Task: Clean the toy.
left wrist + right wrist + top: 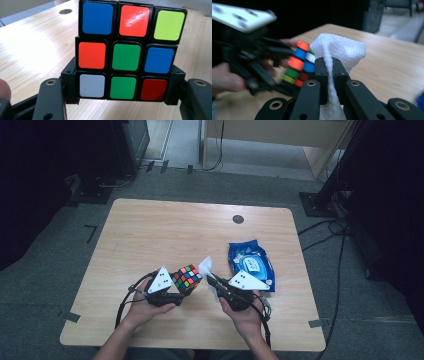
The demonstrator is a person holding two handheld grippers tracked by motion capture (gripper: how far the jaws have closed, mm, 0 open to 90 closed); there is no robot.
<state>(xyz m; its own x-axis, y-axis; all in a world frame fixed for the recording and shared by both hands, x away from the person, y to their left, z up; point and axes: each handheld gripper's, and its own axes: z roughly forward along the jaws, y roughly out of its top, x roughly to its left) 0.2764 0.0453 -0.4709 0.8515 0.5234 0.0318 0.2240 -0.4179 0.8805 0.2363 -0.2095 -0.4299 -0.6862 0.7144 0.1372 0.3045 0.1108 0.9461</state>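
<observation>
A colourful puzzle cube [187, 278] is held just above the wooden table [150, 230], and my left gripper [176, 291] is shut on its lower row. In the left gripper view the cube [126, 51] stands between the two black jaws, its face showing blue, orange, green, white and red squares. My right gripper [214, 281] is shut on a white wet wipe [206, 266], right next to the cube. The wipe [337, 50] bunches above the closed jaws in the right gripper view, with the cube [299, 63] and the left gripper blurred just behind it.
A blue pack of wet wipes [251, 265] lies on the table to the right of the right gripper. A round cable hole [238, 219] sits near the far edge. Black stands and cables surround the table on the floor.
</observation>
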